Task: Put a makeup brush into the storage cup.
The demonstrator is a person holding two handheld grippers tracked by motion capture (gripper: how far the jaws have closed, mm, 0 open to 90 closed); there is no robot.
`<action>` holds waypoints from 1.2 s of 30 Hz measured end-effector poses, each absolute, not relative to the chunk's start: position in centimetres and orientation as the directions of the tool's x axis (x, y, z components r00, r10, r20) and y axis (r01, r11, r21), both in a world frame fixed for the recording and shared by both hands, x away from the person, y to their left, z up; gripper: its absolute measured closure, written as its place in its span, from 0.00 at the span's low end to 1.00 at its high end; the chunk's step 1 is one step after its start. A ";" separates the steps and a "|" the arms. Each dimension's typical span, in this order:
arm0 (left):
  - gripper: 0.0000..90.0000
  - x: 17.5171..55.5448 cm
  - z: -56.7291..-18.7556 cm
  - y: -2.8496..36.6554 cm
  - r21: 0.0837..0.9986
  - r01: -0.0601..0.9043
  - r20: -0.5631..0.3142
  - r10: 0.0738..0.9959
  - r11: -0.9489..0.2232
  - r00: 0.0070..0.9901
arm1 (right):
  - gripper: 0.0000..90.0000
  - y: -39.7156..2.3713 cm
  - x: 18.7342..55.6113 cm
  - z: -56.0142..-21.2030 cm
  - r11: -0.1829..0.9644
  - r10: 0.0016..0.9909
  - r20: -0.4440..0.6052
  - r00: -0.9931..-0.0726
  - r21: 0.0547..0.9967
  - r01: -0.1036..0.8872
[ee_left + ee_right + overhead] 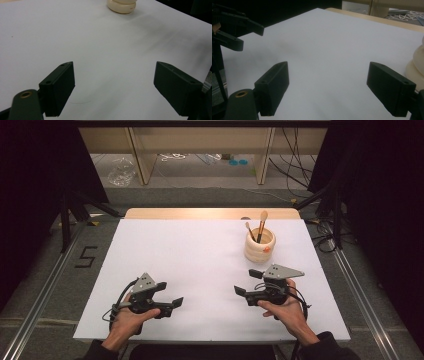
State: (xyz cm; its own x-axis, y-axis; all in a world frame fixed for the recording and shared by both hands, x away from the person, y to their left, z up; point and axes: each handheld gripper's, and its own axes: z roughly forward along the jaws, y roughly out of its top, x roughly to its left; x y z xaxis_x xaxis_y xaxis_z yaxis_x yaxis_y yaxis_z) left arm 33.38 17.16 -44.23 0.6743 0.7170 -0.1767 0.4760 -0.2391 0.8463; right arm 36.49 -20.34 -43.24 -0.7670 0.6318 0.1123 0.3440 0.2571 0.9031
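In the lower left of the high view, the person's left hand (127, 319) grips the black two-jaw left gripper (170, 296), its jaws spread wide and pointing toward the frame's centre. In the lower right, the right hand (282, 309) holds the matching black right gripper (247, 281), jaws likewise parted and aimed left. Dark sleeves enter from the bottom edge. Each gripper view shows its own jaws standing far apart, nothing between them.
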 end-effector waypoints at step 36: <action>0.19 33.4 -44.3 17.2 0.844 0.478 -0.172 0.719 -0.246 0.673 | 0.19 -20.5 34.4 -43.7 0.258 0.691 0.095 -0.717 0.893 0.368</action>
State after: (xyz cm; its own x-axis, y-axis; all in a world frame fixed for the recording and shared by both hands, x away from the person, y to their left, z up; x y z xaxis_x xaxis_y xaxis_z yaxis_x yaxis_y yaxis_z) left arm 33.44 17.19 -44.34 0.6734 0.7191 -0.1717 0.4775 -0.2458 0.8435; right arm 34.43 -20.48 -43.66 -0.7168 0.6908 0.0954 0.3678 0.2583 0.8933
